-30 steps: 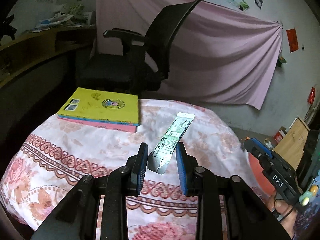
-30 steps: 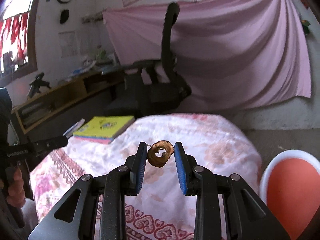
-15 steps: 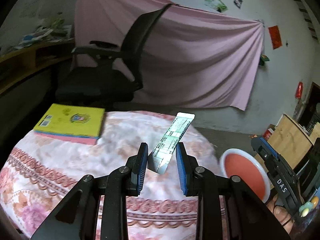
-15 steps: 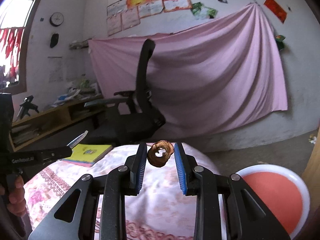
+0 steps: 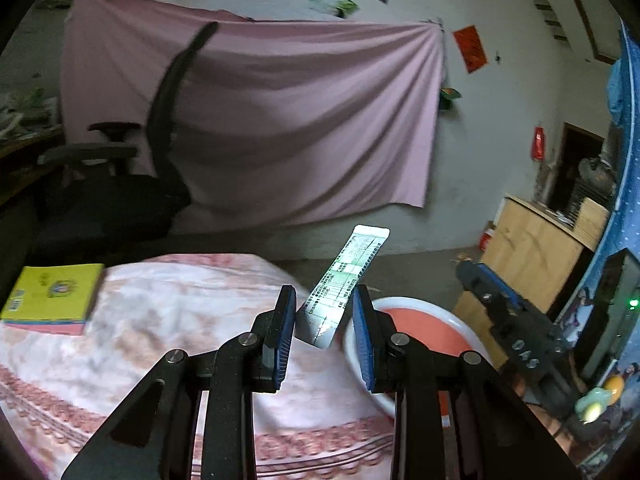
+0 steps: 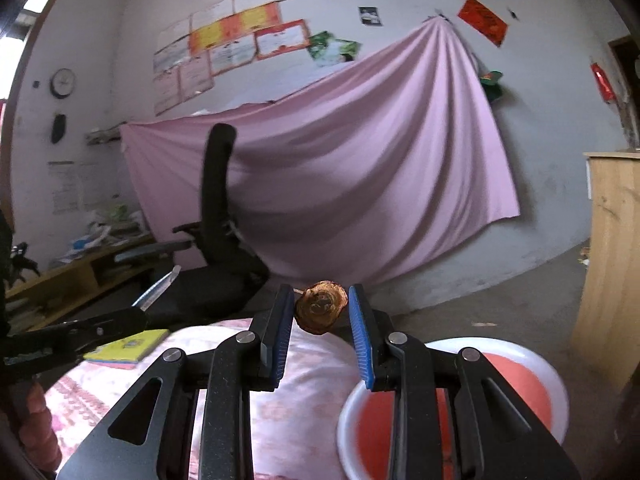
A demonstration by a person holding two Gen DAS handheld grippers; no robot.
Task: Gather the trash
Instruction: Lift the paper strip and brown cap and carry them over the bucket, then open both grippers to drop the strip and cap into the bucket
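My left gripper (image 5: 325, 318) is shut on a long silver and green wrapper strip (image 5: 345, 280) that sticks up and to the right, held over the table's right edge. My right gripper (image 6: 320, 312) is shut on a brown dried peel (image 6: 321, 306). A round bin with a white rim and an orange-red inside (image 5: 416, 322) stands on the floor just right of the table, and in the right wrist view the bin (image 6: 516, 376) lies below and right of the fingers. The right gripper's body (image 5: 516, 340) shows at the right of the left wrist view.
The table carries a pink floral cloth (image 5: 168, 320), with a yellow book (image 5: 52, 292) at its far left. Behind stands a black office chair (image 5: 132, 184) before a pink wall drape (image 5: 288, 128). A wooden cabinet (image 5: 536, 256) is on the right.
Both grippers have swung to the right with their loads, from over the table's middle to its right edge. The bin has come into fuller view under them; the book slid off to the left.
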